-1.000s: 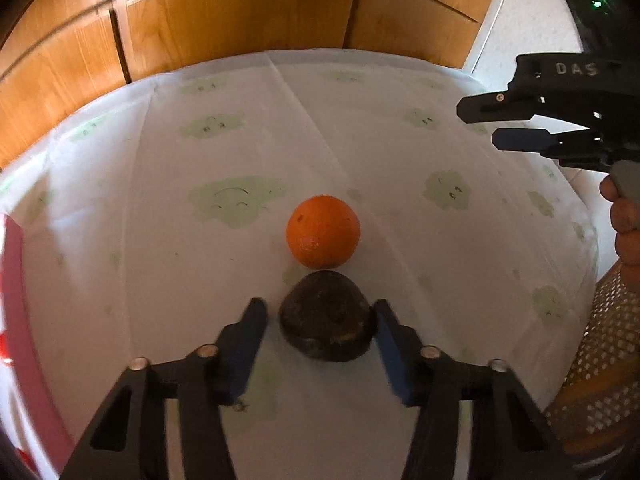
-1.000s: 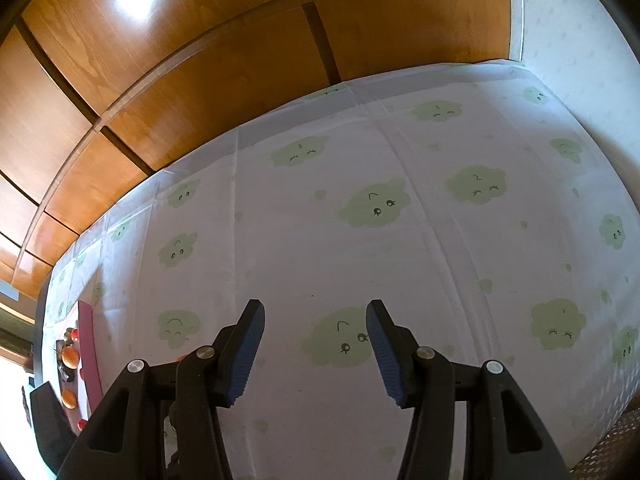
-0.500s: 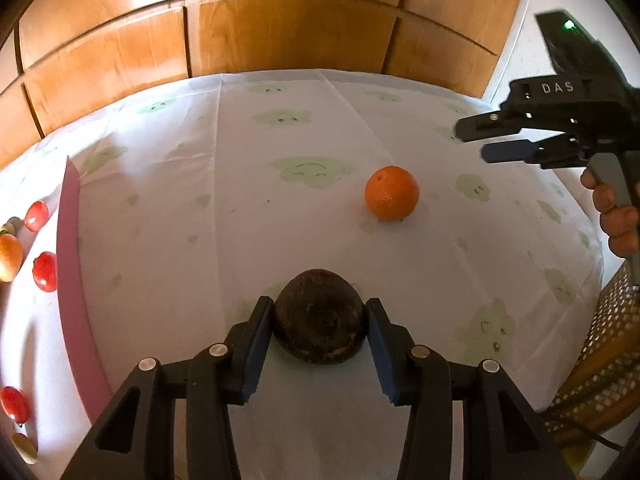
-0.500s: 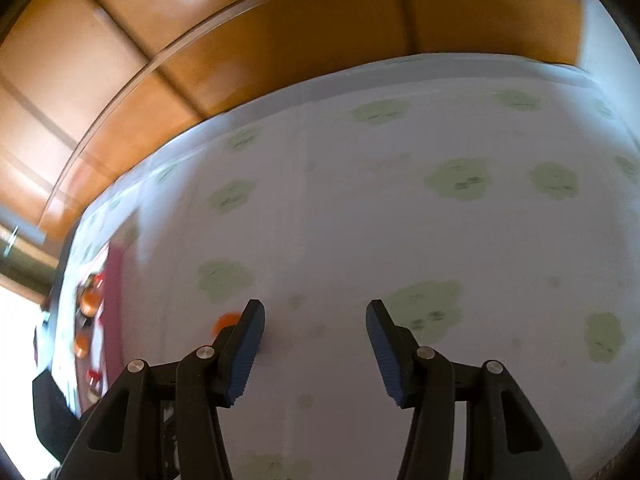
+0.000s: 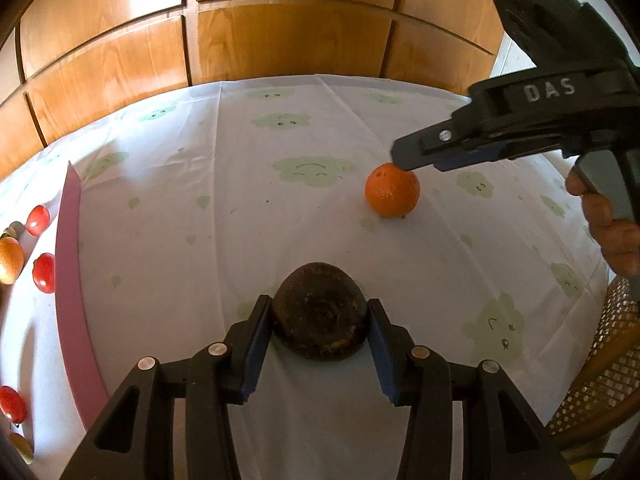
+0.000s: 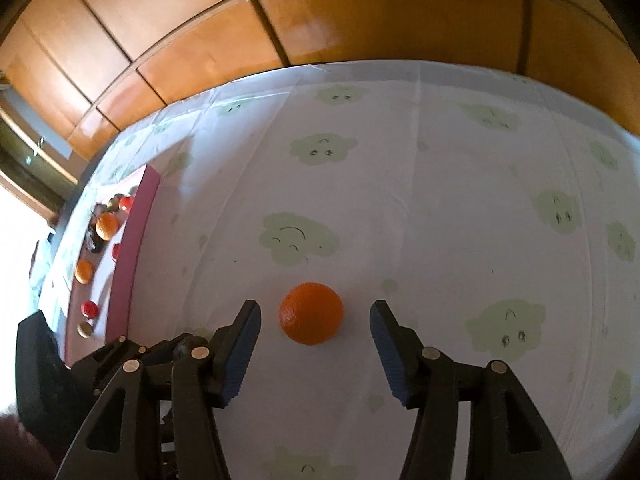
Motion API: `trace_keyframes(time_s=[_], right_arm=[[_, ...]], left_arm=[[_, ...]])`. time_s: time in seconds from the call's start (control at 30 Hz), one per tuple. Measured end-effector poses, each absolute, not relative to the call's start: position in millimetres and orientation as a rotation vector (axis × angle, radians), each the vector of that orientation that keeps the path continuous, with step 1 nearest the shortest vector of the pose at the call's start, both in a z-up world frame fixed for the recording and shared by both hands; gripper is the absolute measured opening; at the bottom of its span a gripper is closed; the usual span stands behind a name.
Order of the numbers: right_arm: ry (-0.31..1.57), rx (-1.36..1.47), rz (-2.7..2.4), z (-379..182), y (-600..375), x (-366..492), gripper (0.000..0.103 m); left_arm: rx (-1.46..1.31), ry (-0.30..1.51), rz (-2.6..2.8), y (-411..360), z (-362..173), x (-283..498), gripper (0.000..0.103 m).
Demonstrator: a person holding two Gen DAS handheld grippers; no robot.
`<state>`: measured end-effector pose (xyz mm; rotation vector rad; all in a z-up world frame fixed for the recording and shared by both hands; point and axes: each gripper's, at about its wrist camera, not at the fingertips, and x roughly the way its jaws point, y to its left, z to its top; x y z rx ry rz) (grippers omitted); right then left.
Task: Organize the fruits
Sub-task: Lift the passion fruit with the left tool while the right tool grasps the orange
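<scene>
White letters reading "DAS" are showing on the black body of the right gripper [image 5: 416, 158], which is hanging just above the orange [image 5: 392, 195]. Its jaws have just been opening and are standing wide on either side of the orange [image 6: 311, 313] without touching it. The left gripper [image 5: 318, 324] is clamping a dark brown fruit [image 5: 319, 322] between both pads over the cloud-print tablecloth [image 5: 224, 208]. A pink strip [image 5: 70, 280] is lying to the left, with small red fruits [image 5: 43, 273] and another orange [image 5: 10, 260] lying beyond it, and wooden panels [image 5: 288, 36] are standing behind
</scene>
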<state>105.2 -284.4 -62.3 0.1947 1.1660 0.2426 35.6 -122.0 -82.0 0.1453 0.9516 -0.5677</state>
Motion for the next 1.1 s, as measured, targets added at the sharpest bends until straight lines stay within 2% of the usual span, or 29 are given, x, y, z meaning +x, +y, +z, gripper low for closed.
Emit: trace_keyframes(time_s=[0.43,0.5,0.57,1.1], right_arm=[[1.181,-0.029,0.186,-81,-259,111,0.057],[1.179,-0.045,0.184,-81,-257,111,0.054],[1.198,-0.055,0.192,-86,-255,112,0.041],[1.200,0.001,0.183,-87,-257,114,0.041]], left_arm=[[0.140,0.940,-0.563,-121,-82,34,0.047],[0.138,0.941,-0.563,-121,-81,34,0.047],[0.138,0.944,-0.560,-122,-81,34,0.047],[0.133,0.959,-0.554,-123,-81,37,0.047]])
